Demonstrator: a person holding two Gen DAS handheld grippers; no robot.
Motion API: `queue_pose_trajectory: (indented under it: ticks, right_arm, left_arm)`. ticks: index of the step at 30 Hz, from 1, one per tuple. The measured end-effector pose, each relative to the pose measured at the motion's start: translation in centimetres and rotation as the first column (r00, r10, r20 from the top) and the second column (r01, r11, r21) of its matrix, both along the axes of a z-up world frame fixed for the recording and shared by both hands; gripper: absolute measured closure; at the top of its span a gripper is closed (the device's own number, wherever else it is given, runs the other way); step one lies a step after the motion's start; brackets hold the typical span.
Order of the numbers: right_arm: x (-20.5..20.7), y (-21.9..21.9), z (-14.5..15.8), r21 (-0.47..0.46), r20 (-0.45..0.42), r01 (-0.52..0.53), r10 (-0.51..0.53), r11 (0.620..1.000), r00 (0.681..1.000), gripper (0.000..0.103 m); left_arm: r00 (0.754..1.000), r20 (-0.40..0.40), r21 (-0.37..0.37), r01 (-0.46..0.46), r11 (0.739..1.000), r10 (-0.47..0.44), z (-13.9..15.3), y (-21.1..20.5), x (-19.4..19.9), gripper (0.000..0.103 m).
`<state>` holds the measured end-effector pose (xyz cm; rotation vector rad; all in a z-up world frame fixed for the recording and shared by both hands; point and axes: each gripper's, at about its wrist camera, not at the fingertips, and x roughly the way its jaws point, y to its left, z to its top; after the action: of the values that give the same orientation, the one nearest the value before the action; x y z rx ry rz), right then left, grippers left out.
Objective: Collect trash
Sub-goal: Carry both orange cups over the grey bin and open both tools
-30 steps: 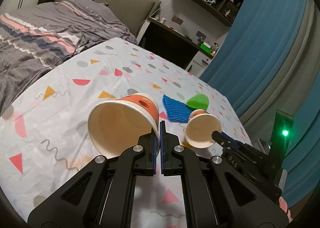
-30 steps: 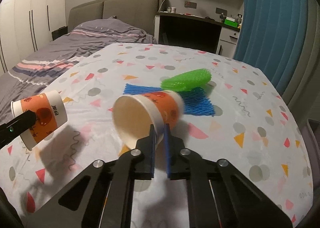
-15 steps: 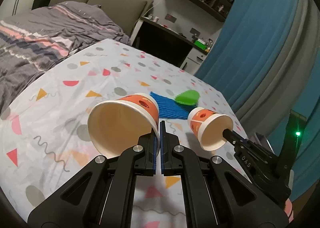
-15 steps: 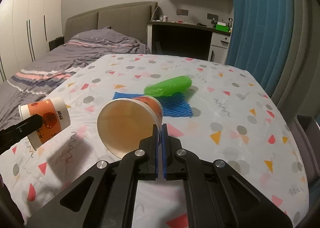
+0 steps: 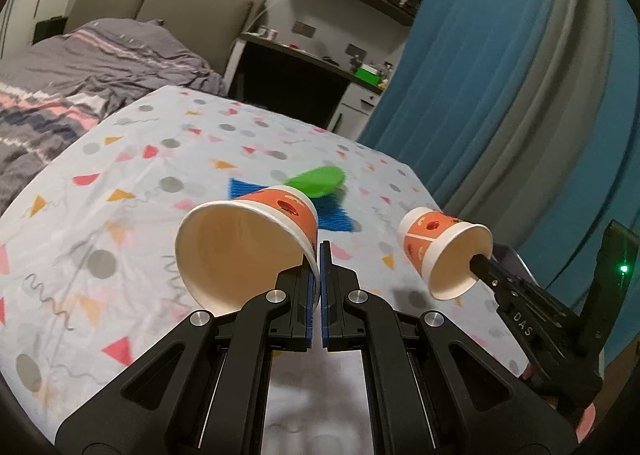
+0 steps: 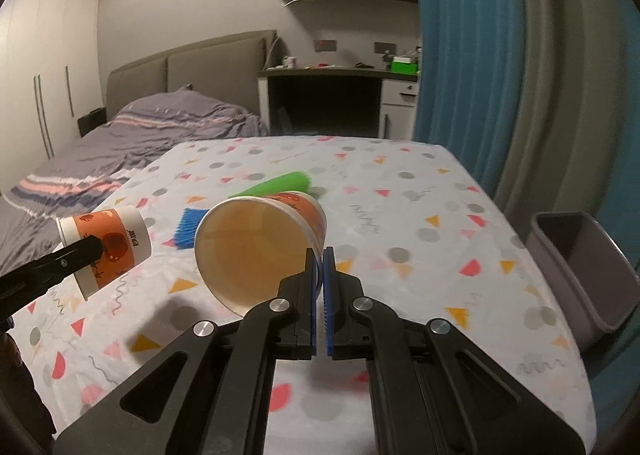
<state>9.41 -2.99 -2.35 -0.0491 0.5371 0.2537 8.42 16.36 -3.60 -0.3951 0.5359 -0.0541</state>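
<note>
1. Right gripper [image 6: 319, 255] pinches the rim of a paper cup [image 6: 260, 243], lifted above the worktop [image 6: 420, 223].
2. Left gripper [image 5: 320, 251] likewise grips a second cup [image 5: 248, 247].
3. The grey bin [image 6: 580, 267] sits off the worktop's right edge, nearer the right gripper.

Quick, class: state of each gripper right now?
Left gripper: closed on an orange-and-white paper cup.
Right gripper: closed on another orange-and-white paper cup.
</note>
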Motion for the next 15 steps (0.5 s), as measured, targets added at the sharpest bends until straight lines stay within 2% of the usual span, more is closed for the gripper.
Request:
queue_pose_trajectory:
  ticks: [9, 15]
  right_arm:
    - [-0.6, -6.3, 0.5, 0.028, 0.029, 0.087, -0.088, 0.996, 0.996, 0.099]
    - [-0.7, -10.8, 0.5, 0.045, 0.038, 0.160, -0.161, 0.986, 0.986, 0.099]
  left_arm:
    - [0.995, 0.004, 0.058, 0.100, 0.993, -0.100, 1.1, -6.6, 2.2, 0.101]
    - [0.981, 0.002, 0.088, 0.193, 0.977, -0.194, 1.5, -11.9, 4.0, 0.101]
